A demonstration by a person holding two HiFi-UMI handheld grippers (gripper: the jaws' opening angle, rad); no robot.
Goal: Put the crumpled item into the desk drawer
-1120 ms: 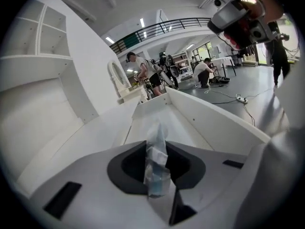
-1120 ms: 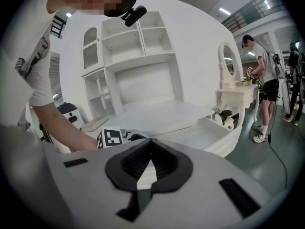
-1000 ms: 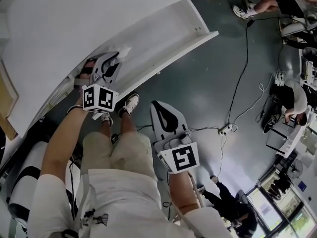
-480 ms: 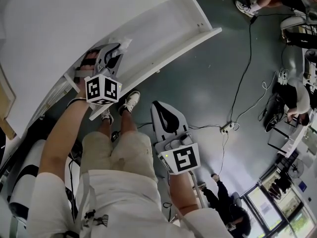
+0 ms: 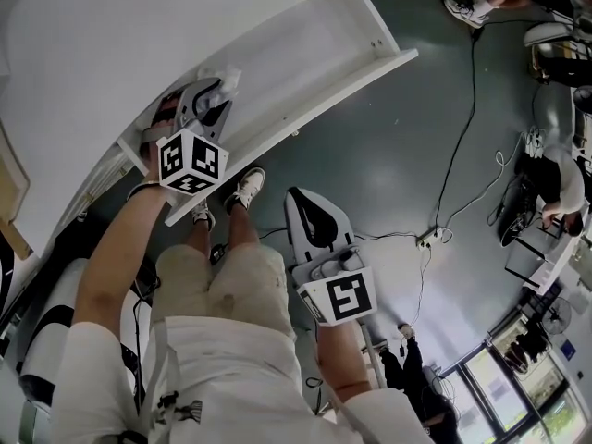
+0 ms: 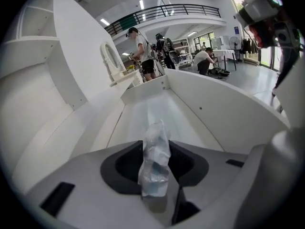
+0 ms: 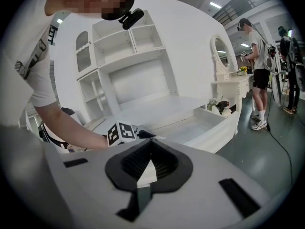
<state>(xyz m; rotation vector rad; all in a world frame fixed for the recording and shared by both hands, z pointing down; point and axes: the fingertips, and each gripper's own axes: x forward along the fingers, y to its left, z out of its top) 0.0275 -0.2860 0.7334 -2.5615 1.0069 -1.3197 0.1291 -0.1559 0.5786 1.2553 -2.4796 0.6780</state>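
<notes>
Forearms reach out from 6 o'clock in the head view, each hand with 1 gripper. Right gripper (image 5: 310, 215) hangs near the middle of that view, over grey floor (image 5: 388, 155) and well apart from the drawer; its own view shows its 2 jaws together with nothing between them (image 7: 144, 171). Left gripper (image 5: 220, 92) sits at 10 o'clock, over the near end of the open drawer (image 5: 319, 100). Its jaws are opening with the wad (image 6: 155, 159) between them, their pads on its lower end. The wad is pale, crinkled clear plastic; it stands upright out of the gap and shows in the head view as a small white tuft (image 5: 231, 80) at the gripper's tip. In the left gripper view the white drawer runs away toward 12 o'clock, with 1 wall (image 6: 214, 113) rising at 3 o'clock and its bottom bare. Past the drawer, at 11 o'clock in the head view, spreads the white desk top (image 5: 111, 44). A cable (image 5: 458, 128) crosses the floor at 2 o'clock, and people (image 5: 555, 188) sit at 3 o'clock.
</notes>
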